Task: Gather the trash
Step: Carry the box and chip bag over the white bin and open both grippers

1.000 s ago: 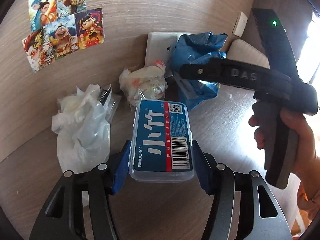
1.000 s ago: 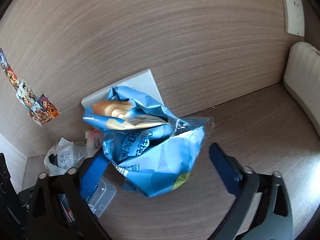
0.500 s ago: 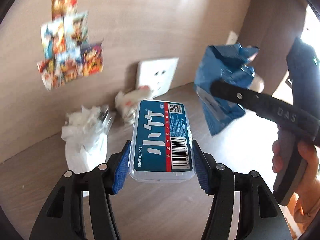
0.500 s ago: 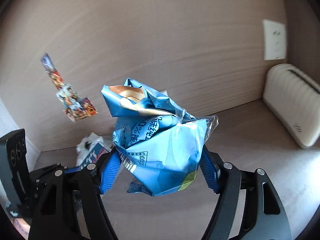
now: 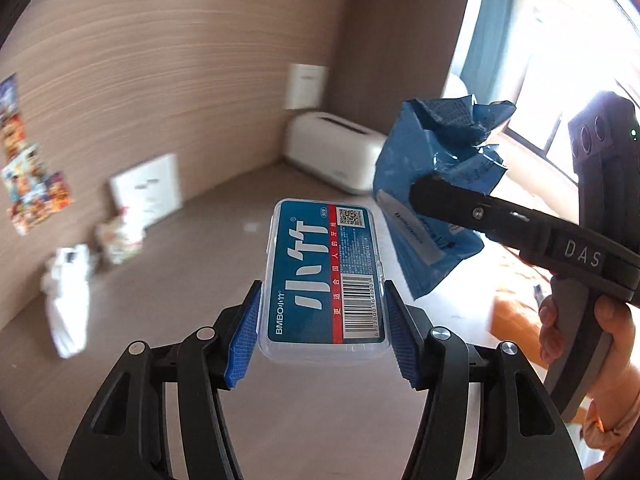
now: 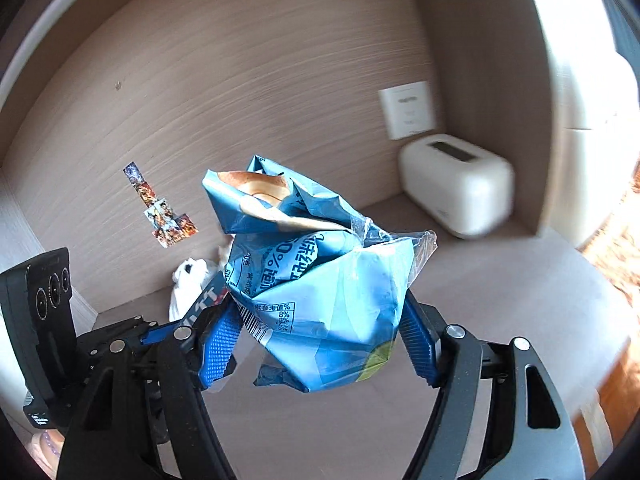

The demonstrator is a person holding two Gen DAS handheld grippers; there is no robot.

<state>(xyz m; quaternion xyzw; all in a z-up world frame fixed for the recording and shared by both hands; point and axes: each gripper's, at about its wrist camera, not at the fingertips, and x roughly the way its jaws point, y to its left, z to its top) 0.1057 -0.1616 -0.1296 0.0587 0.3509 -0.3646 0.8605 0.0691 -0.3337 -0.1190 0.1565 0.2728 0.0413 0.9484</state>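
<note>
**Both tools lifted clear, each with a piece of trash**

Now both tools were up off the bench [image 5: 304,432], where 1 s before they had hung low over the litter beside the wall socket. The left tool [image 5: 322,334] was clamped on the clear plastic box [image 5: 323,280] with the blue and red label, its blue pads pressed to the box's 2 long sides. The right tool [image 6: 320,344] was closed on the crumpled blue snack bag [image 6: 320,288], which 1 s earlier had sat between wide-open fingers; the grasp had since been made. Seen from the left wrist, the view had swung toward the white toaster [image 5: 334,156], and the bag hung in the air in front of it. Left of the toaster, along the wall, the white plastic wad [image 5: 68,296] and a pale wrapper [image 5: 120,236] remained on the bench. By my judgement, 2 pieces were secured and ready to carry away; no bin was in view.
</note>
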